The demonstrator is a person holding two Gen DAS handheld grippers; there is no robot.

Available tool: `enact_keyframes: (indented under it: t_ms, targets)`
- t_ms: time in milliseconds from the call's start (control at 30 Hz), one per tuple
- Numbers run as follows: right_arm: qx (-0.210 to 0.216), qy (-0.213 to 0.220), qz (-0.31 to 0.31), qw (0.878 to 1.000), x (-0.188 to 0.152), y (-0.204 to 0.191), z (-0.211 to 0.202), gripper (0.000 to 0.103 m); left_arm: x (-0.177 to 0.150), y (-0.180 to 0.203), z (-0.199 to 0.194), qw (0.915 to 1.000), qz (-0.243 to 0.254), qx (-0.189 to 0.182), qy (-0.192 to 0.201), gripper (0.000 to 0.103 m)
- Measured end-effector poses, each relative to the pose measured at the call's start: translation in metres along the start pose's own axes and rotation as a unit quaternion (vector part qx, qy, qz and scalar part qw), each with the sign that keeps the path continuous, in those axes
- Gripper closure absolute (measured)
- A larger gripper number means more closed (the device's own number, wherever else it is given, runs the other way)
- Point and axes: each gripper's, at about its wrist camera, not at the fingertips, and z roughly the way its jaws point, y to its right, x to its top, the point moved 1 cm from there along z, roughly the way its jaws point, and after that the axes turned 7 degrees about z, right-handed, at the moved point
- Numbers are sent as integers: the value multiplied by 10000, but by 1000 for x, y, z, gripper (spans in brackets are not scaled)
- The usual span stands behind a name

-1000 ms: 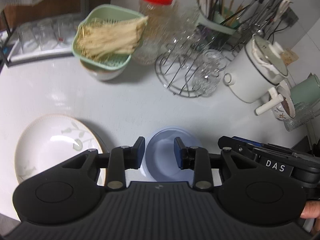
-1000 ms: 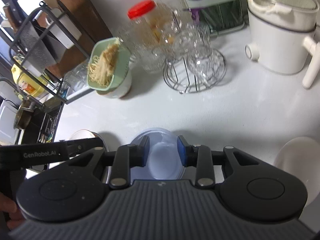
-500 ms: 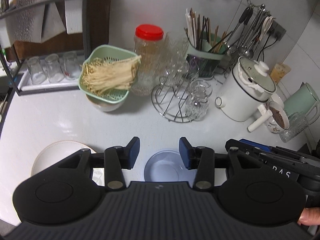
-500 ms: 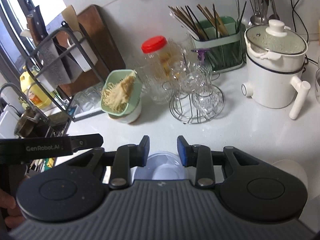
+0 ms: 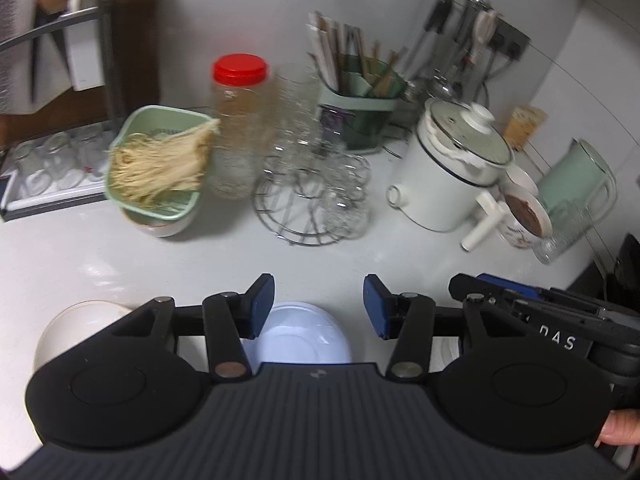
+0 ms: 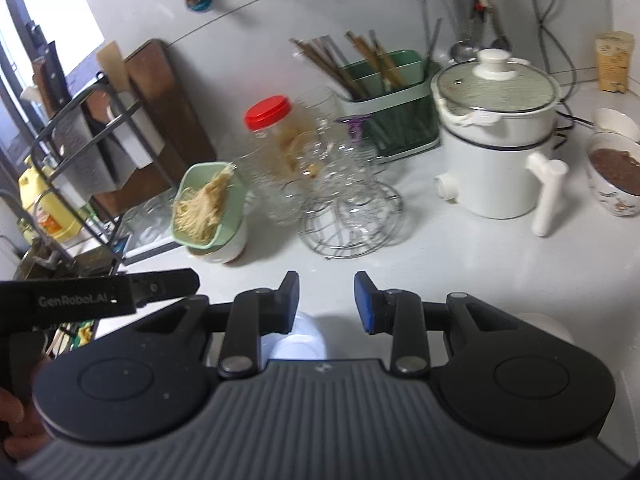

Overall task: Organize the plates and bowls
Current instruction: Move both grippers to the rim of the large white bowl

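A pale blue bowl (image 5: 304, 336) sits on the white counter below and between my left gripper's (image 5: 319, 306) open, empty jaws; it also shows in the right wrist view (image 6: 298, 340), mostly hidden by my right gripper (image 6: 326, 302), which is open and empty above it. A cream plate (image 5: 76, 332) lies at the left, half hidden by the left gripper. A white dish (image 6: 546, 324) peeks out at the right in the right wrist view. Both grippers are raised well above the counter.
Behind stand a green colander of noodles on a bowl (image 5: 160, 164), a red-lidded jar (image 5: 238, 128), a wire glass rack (image 5: 316, 200), a utensil holder (image 5: 360, 108), a white pot (image 5: 452, 176), cups (image 5: 524, 216) and a green kettle (image 5: 576, 184). A metal shelf (image 6: 80, 152) stands at the left.
Both grippers have risen away from the counter and the blue bowl, which stays on the counter. The left jaws have opened wider.
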Motion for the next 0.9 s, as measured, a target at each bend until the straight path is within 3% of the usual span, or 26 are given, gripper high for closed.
enact_keyframes:
  t_ms: [267, 500, 767, 867, 900]
  targets:
    - [-460, 424, 364, 9974, 1, 38, -27, 69, 15, 40, 29, 9978, 469, -453, -73, 47]
    - [-880, 731, 771, 9904, -5, 70, -47, 69, 19, 83, 52, 9898, 1086, -883, -255, 47]
    - [-1503, 651, 1194, 9792, -28, 107, -47, 68, 10, 112, 101, 9792, 1354, -1306, -754, 47]
    - [-1655, 612, 1378, 9746, -37, 122, -42, 52, 6, 121, 119, 9761, 1465, -1374, -832, 47]
    - [-1682, 611, 1407, 9737, -39, 127, -40, 52, 5, 124, 126, 9750, 1517, -1389, -845, 47]
